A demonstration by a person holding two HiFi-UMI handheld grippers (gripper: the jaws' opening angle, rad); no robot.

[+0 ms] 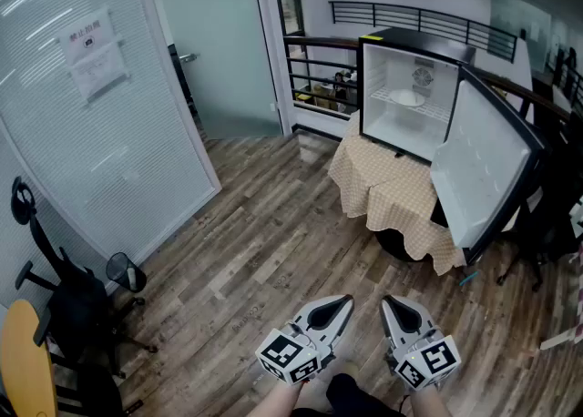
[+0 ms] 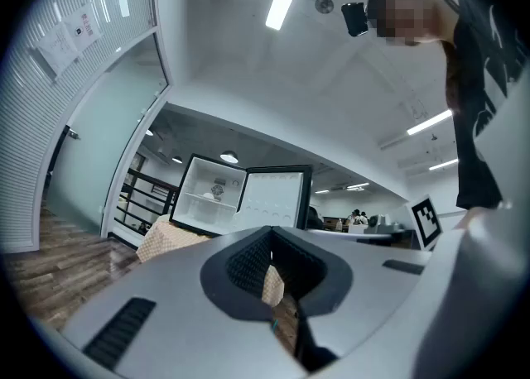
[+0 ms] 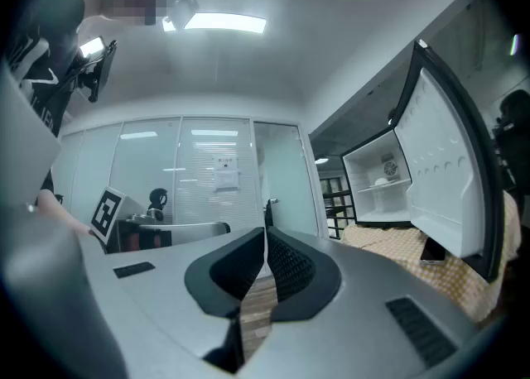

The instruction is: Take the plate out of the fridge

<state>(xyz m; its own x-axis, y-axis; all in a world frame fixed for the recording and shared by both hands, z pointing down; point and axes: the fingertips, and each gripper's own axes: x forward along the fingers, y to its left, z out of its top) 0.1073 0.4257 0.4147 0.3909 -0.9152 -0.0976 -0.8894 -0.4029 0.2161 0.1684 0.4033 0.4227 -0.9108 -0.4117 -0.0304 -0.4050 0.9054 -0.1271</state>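
While the left gripper [image 1: 344,302] and right gripper [image 1: 386,304] hang side by side, each claw pinched together on nothing, bare wooden floor [image 1: 273,224] lies open ahead up to one cloth-covered table [image 1: 383,195]. On it stands one small fridge [image 1: 410,40], its door [image 1: 478,167] swung wide past the table's right edge. One pale, round plate [image 1: 407,97] sits on the fridge's shelf.

No legible text, brand or number is present. Two white paper notices [image 1: 88,39], at the upper left of the head view, are fixed to the ribbed frosted glass partition [image 1: 137,151]; their print is too small to read. The cubes of the left gripper [image 1: 344,300] and right gripper [image 1: 386,302] carry black-and-white square coded markers [image 1: 290,356]: patterns only, no characters.
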